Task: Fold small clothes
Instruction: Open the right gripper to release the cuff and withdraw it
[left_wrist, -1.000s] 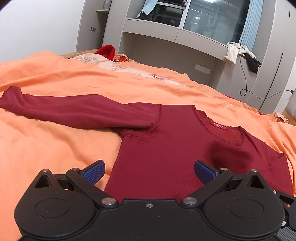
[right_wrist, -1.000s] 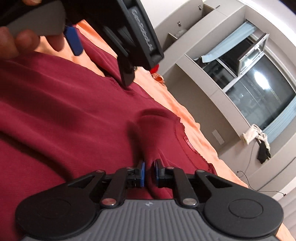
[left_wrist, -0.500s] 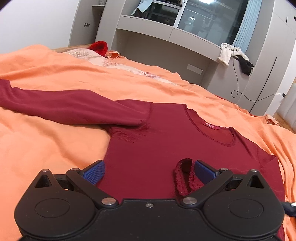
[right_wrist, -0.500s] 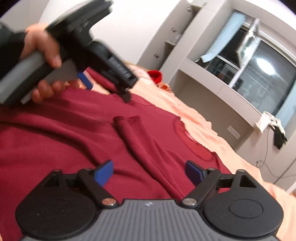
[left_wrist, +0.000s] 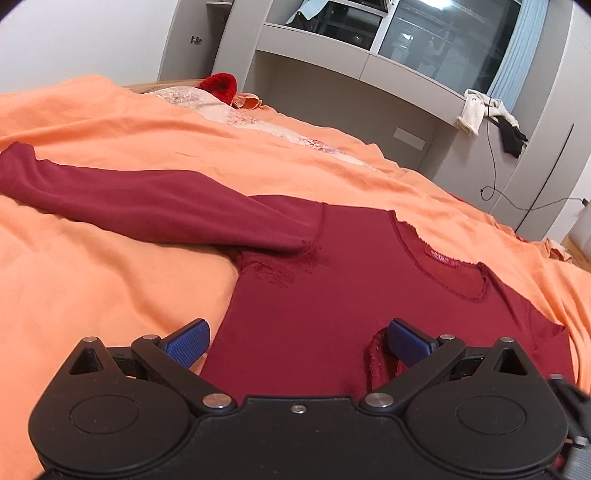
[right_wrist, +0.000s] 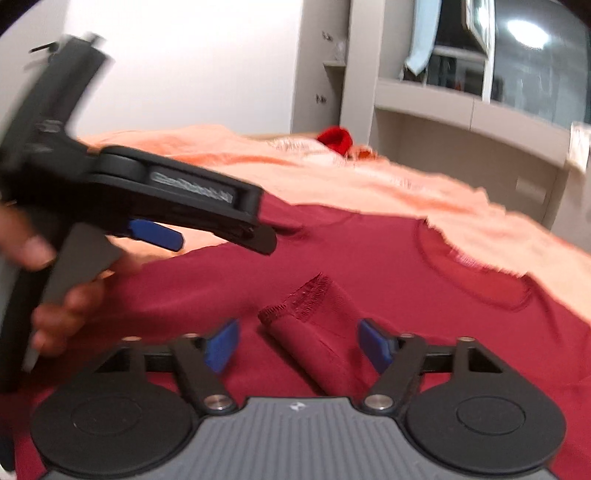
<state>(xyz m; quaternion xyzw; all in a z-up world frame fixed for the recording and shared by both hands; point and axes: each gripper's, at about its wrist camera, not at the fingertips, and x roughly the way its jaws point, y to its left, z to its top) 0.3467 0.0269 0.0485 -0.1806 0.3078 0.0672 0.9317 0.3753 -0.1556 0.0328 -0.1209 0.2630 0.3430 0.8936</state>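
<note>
1. Orange bedsheet (left_wrist: 92, 280) covers the bed; it fills the left of the left wrist view and runs behind everything else.
2. Dark red long-sleeved top (left_wrist: 332, 295) lies flat on the sheet, neckline toward the far wall, pink label (left_wrist: 441, 257) at the collar.
3. Its 1 outstretched sleeve (left_wrist: 140, 201) reaches to the far left edge of the left wrist view, cuff resting on the sheet.
4. Left gripper (left_wrist: 297, 341) hovers low over the lower body of the top. Jaws wide apart, nothing pinched; left pad sits over the sheet just beside the top's side edge, right pad over the fabric.
5. Person's hand (right_wrist: 70, 291) holds the left gripper's handle, seen blurred at the left of the right wrist view.
6. The other sleeve (right_wrist: 314, 332) lies folded across the front of the top; its stitched cuff shows just beside the left gripper's right pad.
7. Right gripper (right_wrist: 299, 345) sits over that folded sleeve. Its jaws are closing, the sleeve lying between them, both pads clear of the cloth; released, not grasping.
8. Far side: a red knitted item (left_wrist: 219, 85) and pale patterned cloth (left_wrist: 207, 105) at the bed's far edge.
9. Right background: grey shelf unit (left_wrist: 369, 66), window above, white and black garments (left_wrist: 487, 118) draped on its corner, a cable hanging down.
</note>
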